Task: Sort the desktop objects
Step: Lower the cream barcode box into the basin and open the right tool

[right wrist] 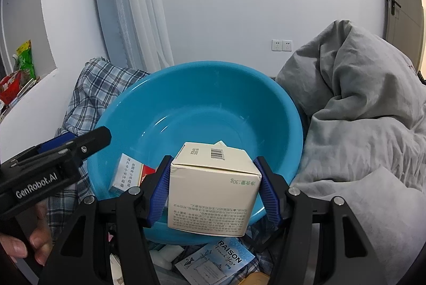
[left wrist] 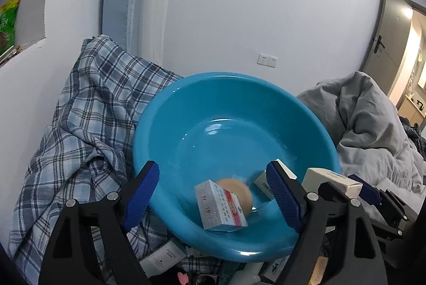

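Observation:
A blue plastic basin (left wrist: 165, 104) leans tilted on the bedding. In it lie a silver and red box (left wrist: 221, 207), a round beige thing (left wrist: 239, 191) and a small white box (left wrist: 262, 183). My left gripper (left wrist: 213, 170) hangs open over the basin's near side; its pads touch nothing. My right gripper (right wrist: 213, 162) is shut on a cream carton (right wrist: 213, 191) with a barcode, held just in front of the basin (right wrist: 186, 88). The silver and red box (right wrist: 127, 173) shows at the left of that view, beside the left gripper (right wrist: 66, 146) and a person's hand (right wrist: 34, 239).
A plaid cloth (left wrist: 87, 112) is heaped to the left of the basin and a grey duvet (right wrist: 359, 125) to the right. Small items lie under the basin's near rim, among them a blue packet (right wrist: 221, 258) and a white tube (left wrist: 162, 255). Behind stand a wall and a curtain.

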Demonstrator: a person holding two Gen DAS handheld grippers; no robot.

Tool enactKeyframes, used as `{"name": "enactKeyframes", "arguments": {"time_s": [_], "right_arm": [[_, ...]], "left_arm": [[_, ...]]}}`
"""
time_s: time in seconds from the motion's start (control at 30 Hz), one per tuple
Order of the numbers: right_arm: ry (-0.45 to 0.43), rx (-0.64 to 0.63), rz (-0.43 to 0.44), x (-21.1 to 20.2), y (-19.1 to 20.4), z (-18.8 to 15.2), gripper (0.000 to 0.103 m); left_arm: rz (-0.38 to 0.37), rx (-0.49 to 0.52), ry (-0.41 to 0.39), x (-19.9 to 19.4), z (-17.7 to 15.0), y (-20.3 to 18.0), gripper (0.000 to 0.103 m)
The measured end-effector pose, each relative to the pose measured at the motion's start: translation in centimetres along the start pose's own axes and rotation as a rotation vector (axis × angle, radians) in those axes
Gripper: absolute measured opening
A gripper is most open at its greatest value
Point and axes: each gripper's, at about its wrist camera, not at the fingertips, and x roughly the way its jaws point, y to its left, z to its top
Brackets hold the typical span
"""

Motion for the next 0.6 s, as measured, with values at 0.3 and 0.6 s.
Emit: {"name": "enactKeyframes", "arguments": {"time_s": [0.3, 0.6], "right_arm": [[0.012, -0.011, 0.002, 0.27, 0.52, -0.20, 0.059], [0.007, -0.004, 0.001, 0.34, 0.42, -0.22, 0.060]], "left_arm": [[0.002, -0.002, 0.002, -0.05, 0.09, 0.12, 0.084], [0.016, 0.016, 0.007, -0.02, 0.03, -0.25, 0.084]]}}
